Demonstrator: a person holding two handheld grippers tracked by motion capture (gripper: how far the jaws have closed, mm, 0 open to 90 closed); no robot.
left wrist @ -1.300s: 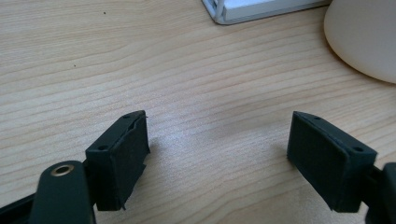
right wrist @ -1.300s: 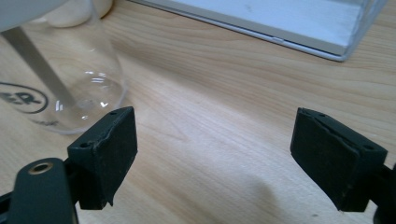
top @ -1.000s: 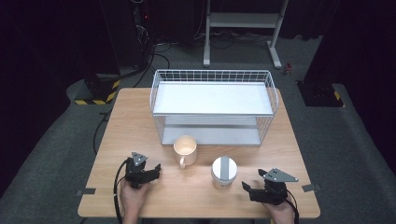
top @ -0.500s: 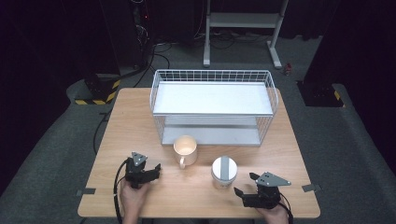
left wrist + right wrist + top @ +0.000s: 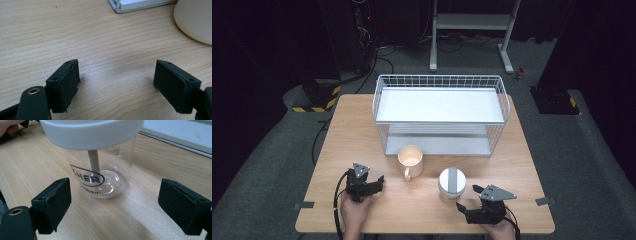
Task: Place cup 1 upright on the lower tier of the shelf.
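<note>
Clear jar [image 5: 100,167] with white lid stands just ahead of the right tool [image 5: 113,207], jaws spread wide.

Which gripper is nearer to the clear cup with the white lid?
The right gripper. It sits just below and slightly right of the clear cup, jaws open toward it. The left gripper is farther away at the cup's left, beyond the cream mug.
</note>
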